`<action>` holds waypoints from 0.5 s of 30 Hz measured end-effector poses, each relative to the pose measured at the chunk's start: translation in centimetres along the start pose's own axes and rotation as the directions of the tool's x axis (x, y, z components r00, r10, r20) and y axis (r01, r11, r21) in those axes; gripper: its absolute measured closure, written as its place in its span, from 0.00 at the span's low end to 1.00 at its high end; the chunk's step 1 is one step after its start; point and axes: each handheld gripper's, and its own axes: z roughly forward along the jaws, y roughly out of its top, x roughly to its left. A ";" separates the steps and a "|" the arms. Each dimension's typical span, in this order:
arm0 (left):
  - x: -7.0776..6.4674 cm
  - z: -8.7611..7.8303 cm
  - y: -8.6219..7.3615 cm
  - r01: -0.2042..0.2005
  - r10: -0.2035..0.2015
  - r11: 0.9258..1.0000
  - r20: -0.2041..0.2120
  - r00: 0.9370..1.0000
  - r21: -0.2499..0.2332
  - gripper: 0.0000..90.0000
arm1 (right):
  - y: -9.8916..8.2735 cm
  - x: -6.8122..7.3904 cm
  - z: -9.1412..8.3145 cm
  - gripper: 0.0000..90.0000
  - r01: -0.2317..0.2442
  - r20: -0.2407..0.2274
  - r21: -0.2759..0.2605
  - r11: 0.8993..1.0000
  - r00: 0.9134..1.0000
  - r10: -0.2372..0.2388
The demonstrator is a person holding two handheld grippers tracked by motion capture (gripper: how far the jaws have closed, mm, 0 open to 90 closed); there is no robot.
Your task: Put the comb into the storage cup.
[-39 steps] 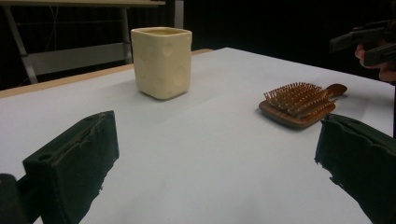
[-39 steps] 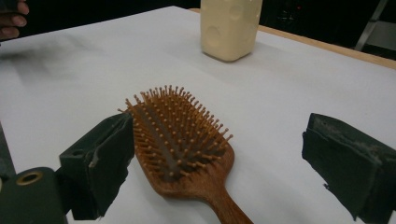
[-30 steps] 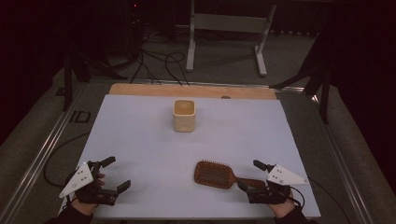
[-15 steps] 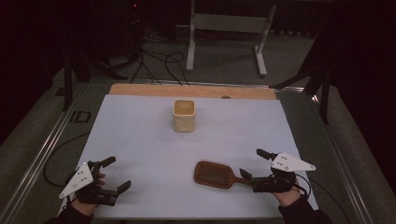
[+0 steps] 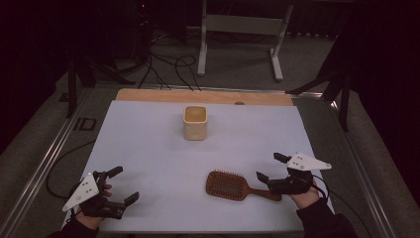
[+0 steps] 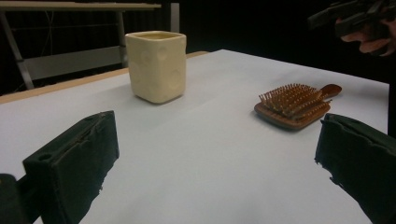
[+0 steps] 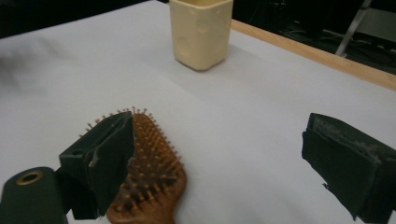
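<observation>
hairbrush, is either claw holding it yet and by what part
Neither. The right claw is open beside the hairbrush handle, not closed on it; the left claw is open over bare table.

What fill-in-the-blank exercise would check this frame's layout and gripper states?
1. The brush lies with its bristles facing ____.
2. The cup stands ____ from the person than the brush.
3. The right gripper has its jaws ____, one above the brush handle.
4. The left gripper holds ____.

Missing words: up; farther; open; nothing
</observation>
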 end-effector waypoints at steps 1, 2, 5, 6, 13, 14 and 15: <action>0.0 0.0 0.0 0.000 0.000 1.000 0.001 1.000 0.002 0.00 | -0.1 -0.2 0.2 0.14 -0.003 0.001 0.001 1.000 1.000 0.003; 0.0 0.0 0.0 0.001 -0.001 1.000 0.002 1.000 0.003 0.00 | -0.2 -0.3 0.3 0.15 -0.008 0.002 0.003 1.000 1.000 0.008; 0.0 0.1 0.0 0.000 0.000 1.000 0.003 1.000 0.001 0.00 | -0.6 -0.8 0.7 0.16 -0.020 0.003 0.018 1.000 1.000 0.020; 0.0 0.1 0.0 0.000 0.000 1.000 0.004 1.000 0.001 0.00 | -0.7 -0.9 0.8 0.16 -0.017 0.005 0.023 1.000 1.000 0.017; 0.0 0.1 0.0 0.002 -0.002 1.000 0.006 1.000 0.004 0.00 | -1.5 -1.6 1.3 0.24 -0.041 0.010 0.075 0.996 0.999 0.041; 0.0 0.1 0.0 0.003 -0.003 1.000 0.006 1.000 0.003 0.00 | -1.6 -1.6 1.4 0.25 -0.046 0.010 0.080 0.996 0.999 0.045; 0.0 0.1 0.0 0.003 -0.003 1.000 0.006 1.000 0.002 0.00 | -1.7 -1.7 1.4 0.27 -0.050 0.011 0.088 0.995 0.999 0.049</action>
